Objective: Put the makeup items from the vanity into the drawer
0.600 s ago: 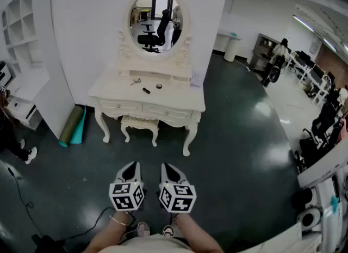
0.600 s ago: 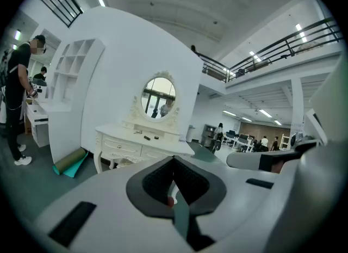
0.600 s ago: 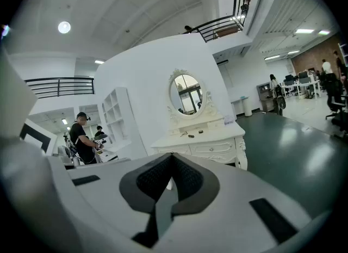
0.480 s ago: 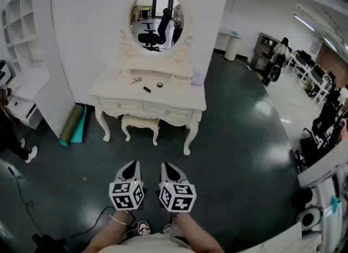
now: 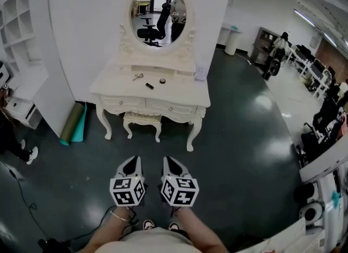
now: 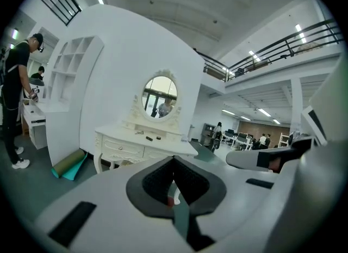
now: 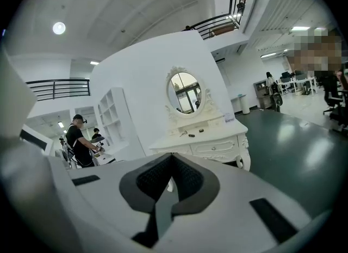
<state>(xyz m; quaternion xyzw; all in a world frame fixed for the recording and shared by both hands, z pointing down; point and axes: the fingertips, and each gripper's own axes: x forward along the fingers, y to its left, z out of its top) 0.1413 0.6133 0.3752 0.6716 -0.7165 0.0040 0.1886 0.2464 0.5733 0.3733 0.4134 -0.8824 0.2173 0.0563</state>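
The cream vanity (image 5: 179,93) stands against the white wall, well ahead of me across the dark floor. On its top lie a metal eyelash curler (image 5: 137,76), a small black tube (image 5: 148,86) and a round compact (image 5: 162,81). Both drawers (image 5: 122,104) in its front are closed. My left gripper (image 5: 132,161) and right gripper (image 5: 170,161) hang side by side low in the head view, far from the vanity, both shut with nothing between the jaws. The left gripper view shows the vanity (image 6: 142,143) beyond the left gripper (image 6: 174,160). The right gripper view shows it (image 7: 202,141) beyond the right gripper (image 7: 172,157).
A cushioned stool (image 5: 142,120) is tucked under the vanity, and an oval mirror (image 5: 159,13) rises behind it. Rolled green and teal mats (image 5: 73,122) lean at its left, next to a white shelf unit (image 5: 24,56). A person (image 6: 13,83) works at the left; desks and chairs fill the right.
The view has shifted slightly: the vanity sits a little lower and nearer in the head view, and both grippers sit a little lower in the frame. Their jaws stay as they were.
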